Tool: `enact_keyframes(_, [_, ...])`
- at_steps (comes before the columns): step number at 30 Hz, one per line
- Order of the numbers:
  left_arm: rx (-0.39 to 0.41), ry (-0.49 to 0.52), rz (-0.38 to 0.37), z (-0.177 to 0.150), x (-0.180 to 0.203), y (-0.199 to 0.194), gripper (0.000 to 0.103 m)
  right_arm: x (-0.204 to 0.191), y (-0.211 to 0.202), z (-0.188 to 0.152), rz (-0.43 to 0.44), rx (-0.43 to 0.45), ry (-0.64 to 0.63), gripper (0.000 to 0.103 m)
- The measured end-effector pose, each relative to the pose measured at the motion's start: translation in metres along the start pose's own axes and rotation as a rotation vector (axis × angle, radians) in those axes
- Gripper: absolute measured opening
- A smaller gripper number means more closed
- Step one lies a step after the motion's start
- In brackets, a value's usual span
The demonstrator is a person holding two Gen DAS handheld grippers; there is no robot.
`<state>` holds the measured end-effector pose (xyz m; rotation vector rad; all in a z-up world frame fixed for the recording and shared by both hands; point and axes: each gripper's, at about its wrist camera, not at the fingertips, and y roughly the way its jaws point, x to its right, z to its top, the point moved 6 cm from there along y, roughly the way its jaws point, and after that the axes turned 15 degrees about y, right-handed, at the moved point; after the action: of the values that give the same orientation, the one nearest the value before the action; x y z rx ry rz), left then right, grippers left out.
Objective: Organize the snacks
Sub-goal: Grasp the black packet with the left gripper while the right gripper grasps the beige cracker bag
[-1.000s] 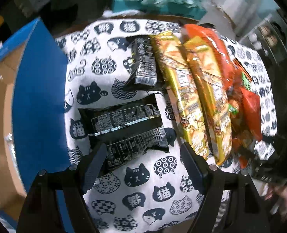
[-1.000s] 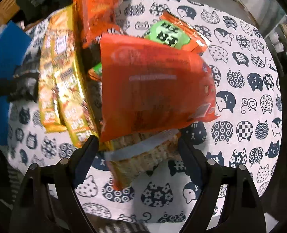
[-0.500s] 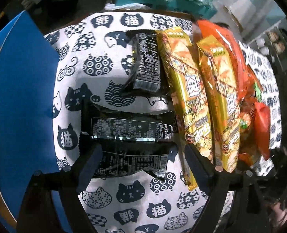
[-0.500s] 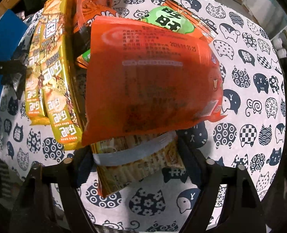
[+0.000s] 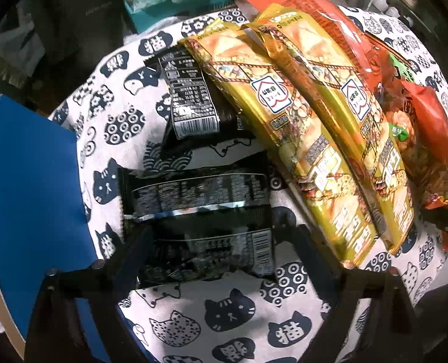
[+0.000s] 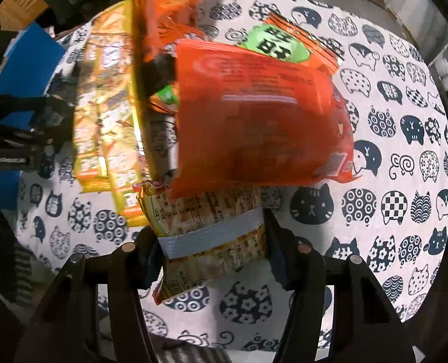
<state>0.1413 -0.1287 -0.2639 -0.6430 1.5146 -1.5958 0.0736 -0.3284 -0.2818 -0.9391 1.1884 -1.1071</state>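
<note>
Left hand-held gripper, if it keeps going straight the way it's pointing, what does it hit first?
Most likely the black snack packet lying between the left hand-held gripper fingers, with the cat-print tablecloth under it. Depth is hard to judge.

Glossy foil snack packets (image 5: 299,139); matt printed cloth tablecloth (image 6: 375,211).

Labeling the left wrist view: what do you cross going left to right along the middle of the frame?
Blue board → cat-print tablecloth → black snack packet → first gold snack pack → second gold snack pack → orange snack bag.
</note>
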Motion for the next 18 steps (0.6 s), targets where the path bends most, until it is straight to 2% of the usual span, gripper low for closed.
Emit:
enact_keyframes(2, [0.007,0.015,0.018,-0.002,-0.001,-0.002,0.074,-0.003,-0.004,0.000,0.001,0.012,-0.007,0.058])
enact_keyframes(6, [0.025,0.031,0.011,-0.013,-0.009,-0.010,0.070,-0.011,-0.017,0.003,0.010,0.030,-0.009,0.058])
enact_keyframes(10, [0.026,0.041,0.005,-0.024,-0.008,-0.016,0.069,-0.015,-0.029,0.011,0.017,0.050,-0.015,0.058])
enact_keyframes(18, [0.044,0.034,-0.004,-0.051,-0.005,-0.043,0.069,-0.026,-0.052,0.007,0.028,0.090,-0.033,0.057])
